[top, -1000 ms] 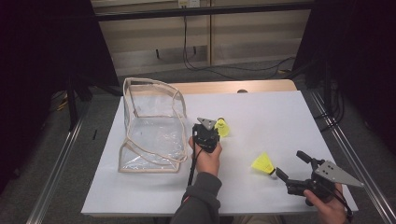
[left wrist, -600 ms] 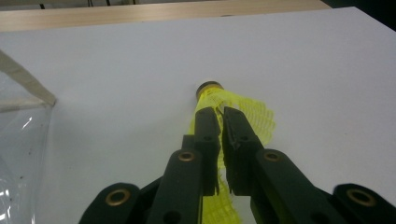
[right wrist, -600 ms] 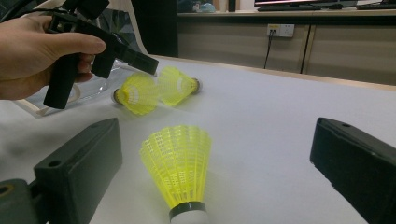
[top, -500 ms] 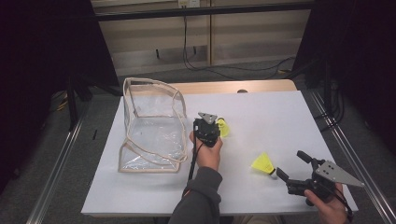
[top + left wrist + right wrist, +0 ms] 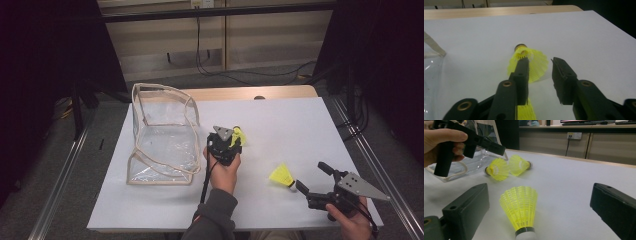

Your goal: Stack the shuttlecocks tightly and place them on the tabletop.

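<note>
Beside the clear bag (image 5: 162, 142), left claw (image 5: 231, 141) newly parted over shuttlecocks (image 5: 239, 136).

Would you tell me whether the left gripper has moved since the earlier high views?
Yes. The left gripper has shifted slightly toward the table's far edge, away from the clear bag's near corner; its jaws have just been opening.

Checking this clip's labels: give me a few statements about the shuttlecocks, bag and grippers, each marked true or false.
1. The shuttlecocks are yellow. True.
2. The right gripper is clamped on a shuttlecock. False: its jaws stand wide apart, the shuttlecock lying loose between them.
3. The clear bag holds a shuttlecock. False: none shows inside it.
4. Two shuttlecocks lie together beyond the left gripper. True.
5. The left gripper's jaws are shut. False: they have just been opening, with a gap between them.
</note>
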Action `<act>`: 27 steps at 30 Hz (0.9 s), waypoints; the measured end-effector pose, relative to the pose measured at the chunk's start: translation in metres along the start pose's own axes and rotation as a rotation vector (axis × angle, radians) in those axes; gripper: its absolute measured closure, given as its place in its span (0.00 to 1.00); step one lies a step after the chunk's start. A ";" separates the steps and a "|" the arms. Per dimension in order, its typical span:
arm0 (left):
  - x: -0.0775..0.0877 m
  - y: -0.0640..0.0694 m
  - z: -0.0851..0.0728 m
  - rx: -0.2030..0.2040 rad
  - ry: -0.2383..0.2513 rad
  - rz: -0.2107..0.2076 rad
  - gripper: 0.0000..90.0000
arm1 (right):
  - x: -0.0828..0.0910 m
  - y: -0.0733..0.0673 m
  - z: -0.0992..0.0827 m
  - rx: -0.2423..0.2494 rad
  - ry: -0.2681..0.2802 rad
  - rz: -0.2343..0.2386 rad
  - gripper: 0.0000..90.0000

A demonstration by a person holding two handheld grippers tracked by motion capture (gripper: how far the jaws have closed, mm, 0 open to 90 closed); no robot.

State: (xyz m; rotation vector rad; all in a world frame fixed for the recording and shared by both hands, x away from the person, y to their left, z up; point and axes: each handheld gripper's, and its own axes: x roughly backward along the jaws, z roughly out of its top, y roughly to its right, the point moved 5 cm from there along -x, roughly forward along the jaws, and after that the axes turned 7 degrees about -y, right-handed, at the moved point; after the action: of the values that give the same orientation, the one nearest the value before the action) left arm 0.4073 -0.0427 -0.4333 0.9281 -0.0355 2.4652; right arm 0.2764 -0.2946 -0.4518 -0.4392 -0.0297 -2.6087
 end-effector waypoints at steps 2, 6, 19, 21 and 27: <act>0.004 0.004 -0.006 -0.010 -0.001 -0.017 0.72 | 0.000 0.000 0.000 -0.002 0.001 0.000 0.02; 0.011 0.009 -0.017 -0.009 -0.005 -0.034 0.67 | 0.000 -0.001 0.000 0.001 -0.001 -0.001 0.02; 0.028 0.010 -0.041 -0.012 0.010 -0.083 0.40 | 0.000 -0.001 0.000 -0.002 -0.004 -0.003 0.02; 0.030 0.010 -0.044 -0.025 0.000 -0.092 0.37 | 0.000 -0.001 0.000 0.000 -0.006 -0.004 0.02; 0.036 0.007 -0.051 -0.032 0.002 -0.121 0.33 | -0.002 -0.001 0.000 0.001 -0.010 -0.004 0.02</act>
State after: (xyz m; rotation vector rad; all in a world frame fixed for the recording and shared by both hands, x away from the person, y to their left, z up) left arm 0.3498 -0.0230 -0.4496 0.8873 -0.0177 2.3478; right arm 0.2775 -0.2928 -0.4528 -0.4527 -0.0351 -2.6103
